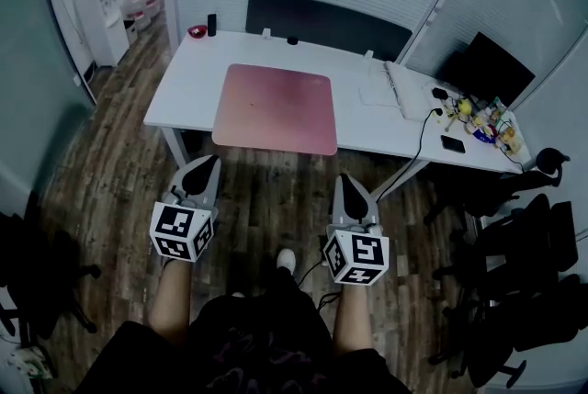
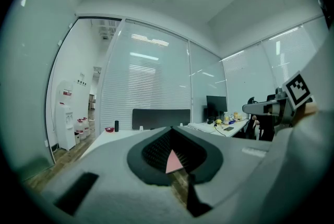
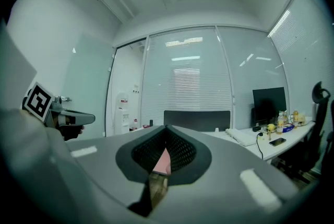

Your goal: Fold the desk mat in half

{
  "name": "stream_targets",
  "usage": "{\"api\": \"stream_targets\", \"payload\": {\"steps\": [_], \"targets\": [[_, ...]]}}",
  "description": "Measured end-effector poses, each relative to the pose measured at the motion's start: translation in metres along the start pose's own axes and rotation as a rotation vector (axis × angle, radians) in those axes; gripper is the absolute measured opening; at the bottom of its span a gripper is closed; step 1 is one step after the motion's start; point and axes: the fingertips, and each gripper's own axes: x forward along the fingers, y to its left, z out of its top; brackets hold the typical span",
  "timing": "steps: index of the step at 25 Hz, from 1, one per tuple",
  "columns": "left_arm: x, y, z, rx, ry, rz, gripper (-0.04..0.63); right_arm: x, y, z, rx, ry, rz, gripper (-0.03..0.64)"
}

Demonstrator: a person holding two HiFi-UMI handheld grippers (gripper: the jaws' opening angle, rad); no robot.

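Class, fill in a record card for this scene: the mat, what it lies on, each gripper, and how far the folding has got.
Mat: pink desk mat, flat and unfolded
Support: white desk, with the mat at its front edge
Left gripper: jaws shut, empty, held above the wooden floor, short of the desk
Right gripper: jaws shut, empty, also short of the desk
Contact with mat: none
Folding: not yet begun
Also on desk: red bowl at the far left corner
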Motion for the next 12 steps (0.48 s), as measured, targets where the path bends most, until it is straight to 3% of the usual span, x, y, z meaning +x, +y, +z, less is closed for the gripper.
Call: {"api": "stream_targets", "payload": {"steps": [12], "targets": [[0.041,0.009,-0.01,0.024,0.015,-0.01,-0.002,0.031,-0.024,-0.015,-0.028,0.002,-0.021,0.008]]}}
